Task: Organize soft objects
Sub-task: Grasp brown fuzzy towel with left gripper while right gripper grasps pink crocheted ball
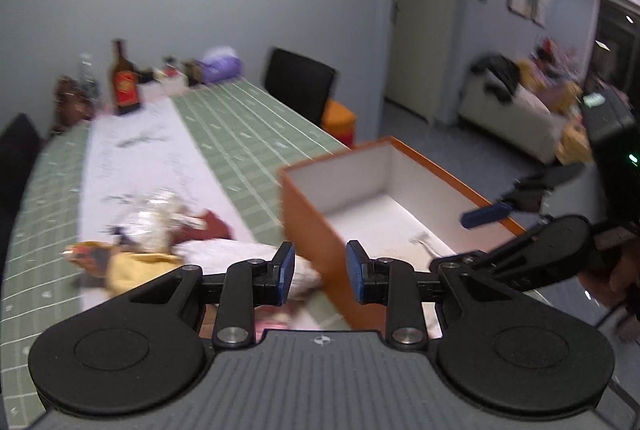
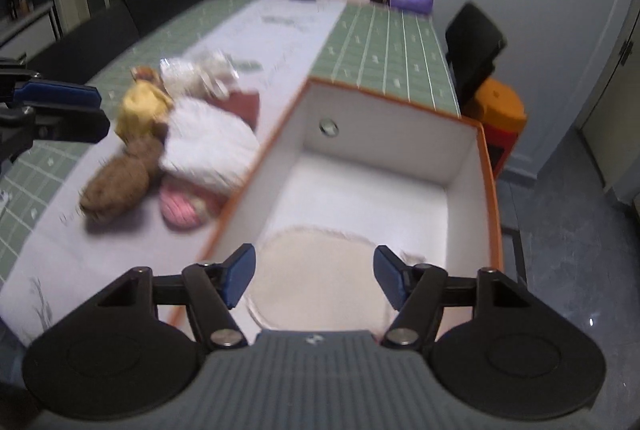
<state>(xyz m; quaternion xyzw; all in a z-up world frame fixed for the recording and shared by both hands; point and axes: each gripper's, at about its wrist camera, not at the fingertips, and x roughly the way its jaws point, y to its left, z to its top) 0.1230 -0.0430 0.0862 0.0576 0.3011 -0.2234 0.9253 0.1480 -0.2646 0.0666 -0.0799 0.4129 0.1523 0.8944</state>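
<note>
Left wrist view: left gripper (image 1: 320, 272) released, jaws apart, holding nothing, over the near corner of the orange box (image 1: 308, 218). Soft objects (image 1: 168, 230) heaped on the table (image 1: 240, 126) left of the box, touching its wall. Right gripper (image 1: 486, 213) juts in over the box. Bottle (image 1: 125, 80) at the far end. Right wrist view: right gripper (image 2: 314, 276) also spread, empty, above a cream round cloth (image 2: 316, 278) inside the box, which the left view hides. Brown plush (image 2: 118, 184) and pink knit piece (image 2: 182, 206) visible only here.

Matt cardboard box (image 2: 472, 166); knitted pink toy (image 2: 180, 208); checked cloth table (image 2: 384, 46).
</note>
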